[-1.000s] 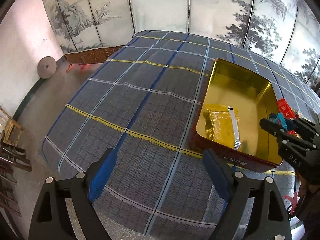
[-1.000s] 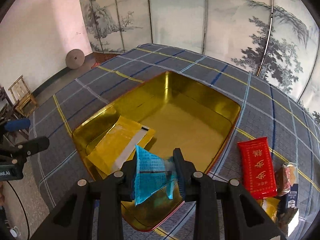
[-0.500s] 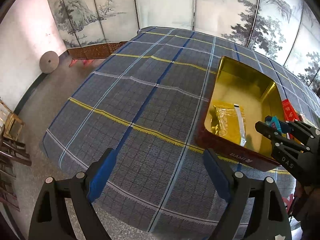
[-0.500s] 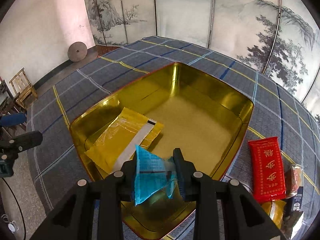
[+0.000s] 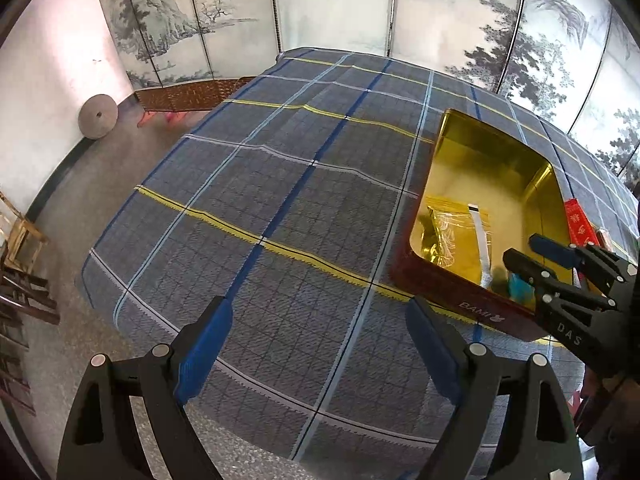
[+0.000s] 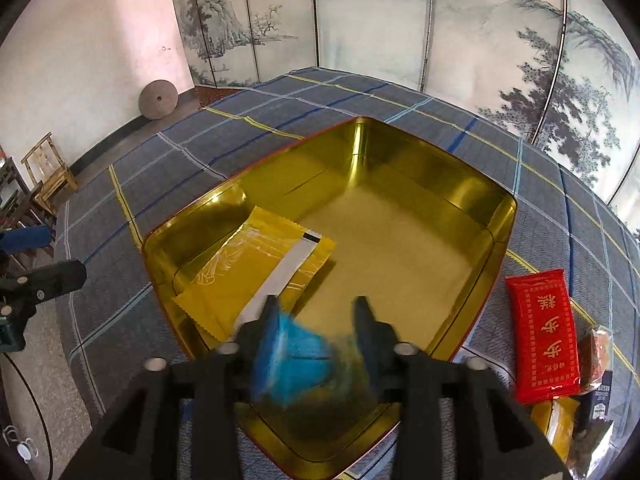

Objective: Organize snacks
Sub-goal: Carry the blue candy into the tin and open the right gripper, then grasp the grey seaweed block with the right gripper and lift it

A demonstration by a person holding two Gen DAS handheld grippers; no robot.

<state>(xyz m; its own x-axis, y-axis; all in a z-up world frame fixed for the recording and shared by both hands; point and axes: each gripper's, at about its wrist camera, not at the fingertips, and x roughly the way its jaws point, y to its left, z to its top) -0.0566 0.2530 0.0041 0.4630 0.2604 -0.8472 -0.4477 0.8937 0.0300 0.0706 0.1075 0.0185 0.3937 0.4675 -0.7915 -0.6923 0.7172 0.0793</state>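
A gold tin (image 6: 500,216) with a red outside stands on the plaid cloth; it also shows in the left wrist view (image 5: 440,152). A yellow snack packet (image 6: 256,268) lies in it. My right gripper (image 6: 316,312) has opened over the tin's near corner, and a blurred blue snack packet (image 6: 292,360) is dropping from between its fingers; it shows in the left wrist view (image 5: 520,286) low in the tin. My left gripper (image 5: 316,340) is open and empty over the cloth left of the tin.
A red snack packet (image 6: 542,328) lies on the cloth right of the tin, with several more snacks (image 6: 592,360) beside it. A painted folding screen (image 6: 400,20) stands behind the table. Wooden chairs (image 6: 48,172) stand on the floor at the left.
My right gripper has opened and let go of the blue packet, which is falling into the tin. The left gripper has drawn back a little from the tin.
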